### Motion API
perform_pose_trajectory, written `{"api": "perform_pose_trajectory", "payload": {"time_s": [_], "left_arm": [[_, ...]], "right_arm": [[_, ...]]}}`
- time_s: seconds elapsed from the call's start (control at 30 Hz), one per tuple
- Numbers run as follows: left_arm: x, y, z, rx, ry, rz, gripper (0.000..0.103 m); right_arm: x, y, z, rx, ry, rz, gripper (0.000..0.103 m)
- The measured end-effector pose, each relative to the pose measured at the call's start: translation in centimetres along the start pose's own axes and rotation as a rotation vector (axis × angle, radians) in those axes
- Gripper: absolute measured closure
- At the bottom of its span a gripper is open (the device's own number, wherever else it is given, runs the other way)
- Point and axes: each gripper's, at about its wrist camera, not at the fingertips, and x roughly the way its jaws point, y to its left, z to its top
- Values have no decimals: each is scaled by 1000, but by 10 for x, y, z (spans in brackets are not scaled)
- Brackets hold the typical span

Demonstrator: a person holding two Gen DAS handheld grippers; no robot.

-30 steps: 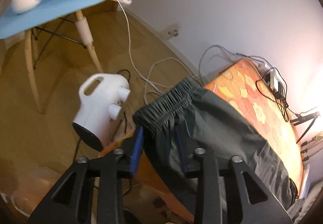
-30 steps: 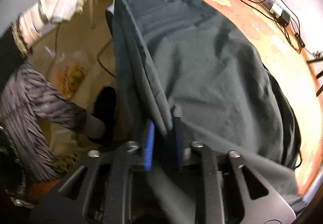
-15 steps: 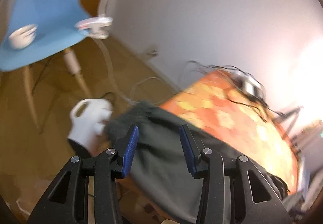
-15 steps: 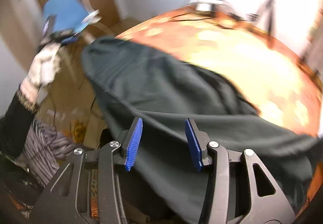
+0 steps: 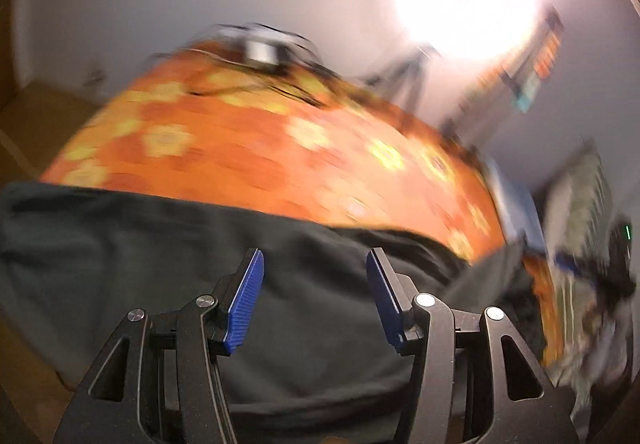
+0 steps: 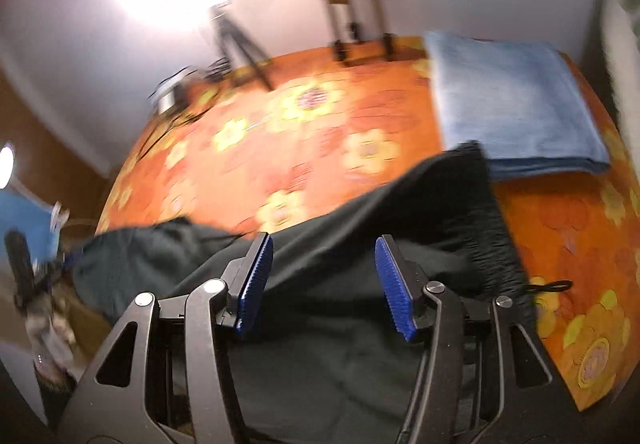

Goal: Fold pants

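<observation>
Pants (image 5: 168,256) spread on floral table (image 5: 248,148).
Both my grippers, left (image 5: 314,300) and right (image 6: 324,280), hover with jaws apart, holding nothing.

Dark grey-green pants (image 6: 328,356) lie on an orange tablecloth (image 6: 320,148) patterned with yellow flowers, beside a light-blue folded cloth (image 6: 512,104).

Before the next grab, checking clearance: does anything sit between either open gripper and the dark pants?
Nothing visible. The left gripper and right gripper hover open directly over the dark pants; the folded blue towel lies beyond them.
</observation>
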Motion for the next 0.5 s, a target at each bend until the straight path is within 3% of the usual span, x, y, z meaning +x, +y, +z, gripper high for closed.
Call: {"api": "perform_pose_trajectory", "payload": {"time_s": [0.37, 0.5], "left_arm": [[56, -129, -51, 283, 243, -172, 47], [64, -155, -75, 390, 300, -163, 47]], "right_arm": [[41, -68, 33, 249, 60, -56, 43], [65, -76, 46, 302, 97, -82, 43]]}}
